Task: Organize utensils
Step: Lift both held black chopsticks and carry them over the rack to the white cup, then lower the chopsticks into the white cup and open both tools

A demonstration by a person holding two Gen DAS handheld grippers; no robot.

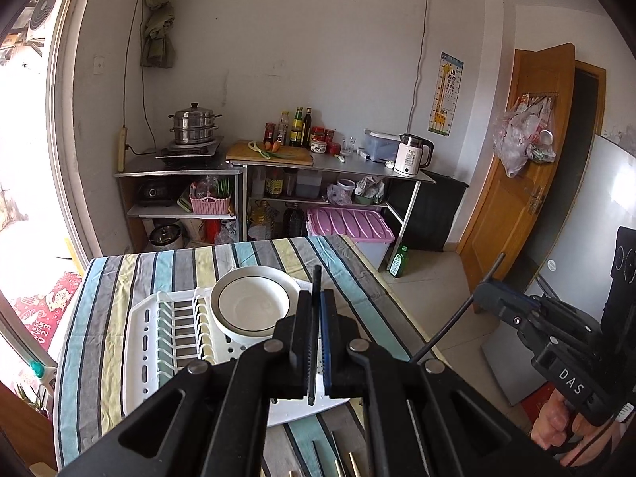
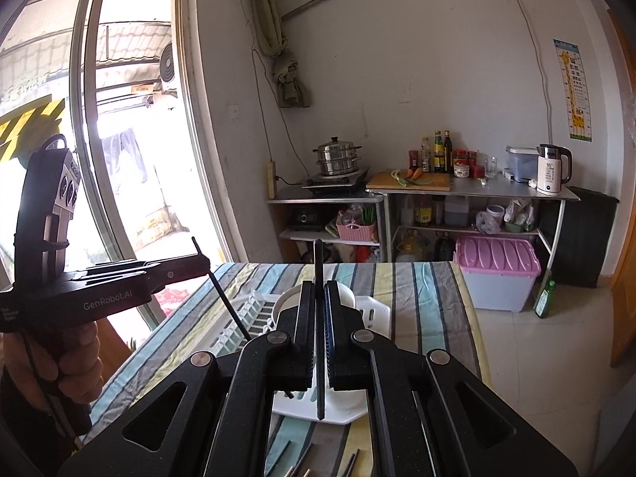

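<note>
Black chopstick point(image 1: 315, 334) between clamped fingers point(image 1: 302, 338)

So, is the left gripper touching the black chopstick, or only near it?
Touching. The left wrist view shows the left gripper shut on the black chopstick, both pads pressed against it with no gap.

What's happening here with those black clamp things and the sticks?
A person holds a clamp tool in each hand over a striped table. The left gripper is shut on a black chopstick, and the right gripper is shut on another black chopstick. Below them sits a white dish rack with a white bowl in it. More chopsticks lie at the table's near edge.
</note>
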